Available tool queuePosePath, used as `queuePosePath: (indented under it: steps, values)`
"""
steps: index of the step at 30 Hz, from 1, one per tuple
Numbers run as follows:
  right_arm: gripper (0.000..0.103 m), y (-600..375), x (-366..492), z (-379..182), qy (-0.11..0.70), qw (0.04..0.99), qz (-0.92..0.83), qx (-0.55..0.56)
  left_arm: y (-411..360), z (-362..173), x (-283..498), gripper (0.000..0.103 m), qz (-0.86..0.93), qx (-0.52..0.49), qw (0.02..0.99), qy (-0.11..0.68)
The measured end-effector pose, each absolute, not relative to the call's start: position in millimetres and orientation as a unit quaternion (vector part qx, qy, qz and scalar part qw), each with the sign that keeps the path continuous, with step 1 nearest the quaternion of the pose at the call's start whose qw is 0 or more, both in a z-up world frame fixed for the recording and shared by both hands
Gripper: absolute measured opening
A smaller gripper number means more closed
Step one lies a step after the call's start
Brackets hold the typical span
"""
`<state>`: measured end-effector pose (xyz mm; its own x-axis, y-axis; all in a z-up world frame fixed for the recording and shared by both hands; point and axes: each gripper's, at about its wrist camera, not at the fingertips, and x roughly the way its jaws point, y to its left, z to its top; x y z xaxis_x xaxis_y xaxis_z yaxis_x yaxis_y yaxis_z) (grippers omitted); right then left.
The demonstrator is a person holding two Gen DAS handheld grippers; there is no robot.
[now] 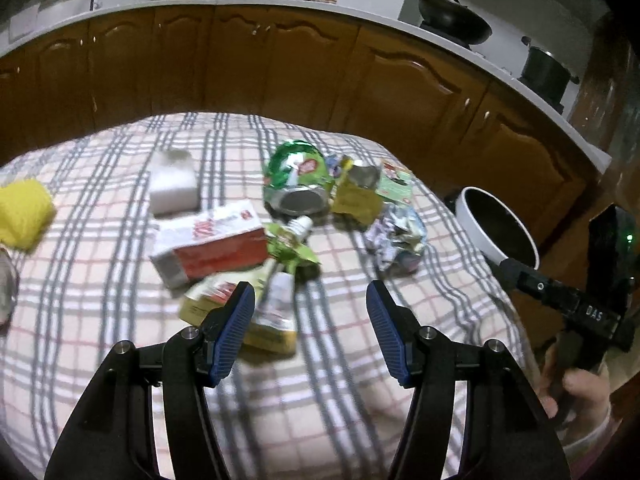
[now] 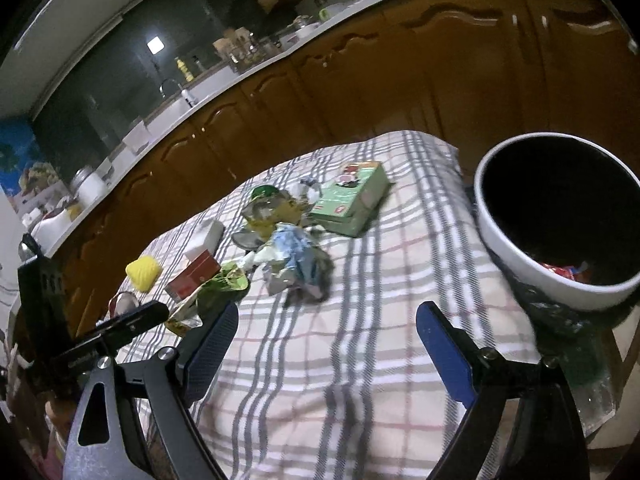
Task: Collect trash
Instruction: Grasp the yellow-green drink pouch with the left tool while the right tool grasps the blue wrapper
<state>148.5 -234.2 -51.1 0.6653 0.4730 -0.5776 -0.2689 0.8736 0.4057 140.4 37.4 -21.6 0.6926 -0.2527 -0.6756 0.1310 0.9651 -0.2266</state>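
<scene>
Left gripper [image 1: 310, 304], fingers spread and empty, nearest the flattened tube [image 1: 276, 300] lying lengthwise just ahead, inside the left finger; right gripper [image 2: 326, 334] likewise spread, farther off.

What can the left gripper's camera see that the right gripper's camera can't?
Only the left wrist view shows the black wok and the dark pot on the counter, plus the left gripper, open over the trash.

Only the right wrist view shows inside the white bin, where something red lies, plus the open right gripper.

Both show the checked tablecloth, the red and white box, the crumpled wrapper and the yellow sponge.
</scene>
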Motion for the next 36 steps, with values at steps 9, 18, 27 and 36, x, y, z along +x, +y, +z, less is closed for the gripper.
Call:
queuePosePath:
  steps: [9,18,27,36]
  values:
    - [0.092,-205,168,-55,0.364,0.894,0.226,0.129,31,-32,164,0.059,-0.099,-0.017,0.907,0.408]
    - [0.090,-184,203,-67,0.382,0.886,0.234,0.121,21,-55,187,0.052,-0.080,0.029,0.894,0.440]
    - [0.038,-176,215,-81,0.403,0.877,0.234,0.121,22,-53,187,0.019,-0.076,0.033,0.899,0.430]
    - [0.033,-206,177,-57,0.368,0.892,0.233,0.120,7,-24,162,0.016,-0.154,-0.038,0.898,0.411]
